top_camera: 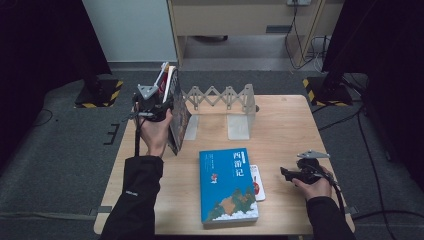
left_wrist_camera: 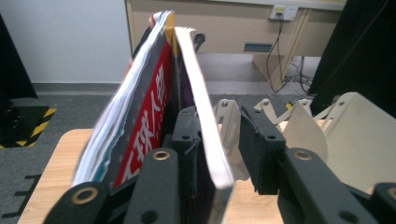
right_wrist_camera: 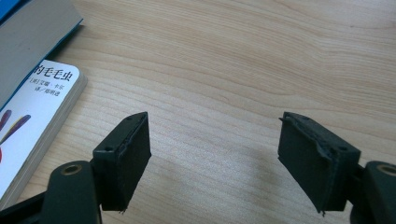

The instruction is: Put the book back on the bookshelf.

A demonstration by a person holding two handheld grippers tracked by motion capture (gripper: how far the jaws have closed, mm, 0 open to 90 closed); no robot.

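While the left tongs [left_wrist_camera: 219,140], parted around the upright books [top_camera: 175,107] at the rack's [top_camera: 225,97] left end, let go, the right tongs [right_wrist_camera: 215,158] wait open over the worktop [right_wrist_camera: 243,70], probably to fetch the blue book [top_camera: 227,185] next.

R gripper view: jaws apart over bare wood, books at left edge.

R gripper [right_wrist_camera: 215,158] w/ both black pads wide apart, nothing btwn them; the pads [right_wrist_camera: 128,158] show frayed edges. Below them, light wooden tabletop [right_wrist_camera: 224,60] w/ grain running across the frame. At left edge, a small white book [right_wrist_camera: 35,116] lies flat, rounded corner, black Chinese print, coloured marks on cover (partly cut off, can't tell what they are). It sits just beside left pad, apart from it. Upper left: grey page edge of a thicker, blue-covered book [right_wrist_camera: 32,42], apparently resting over the white one.
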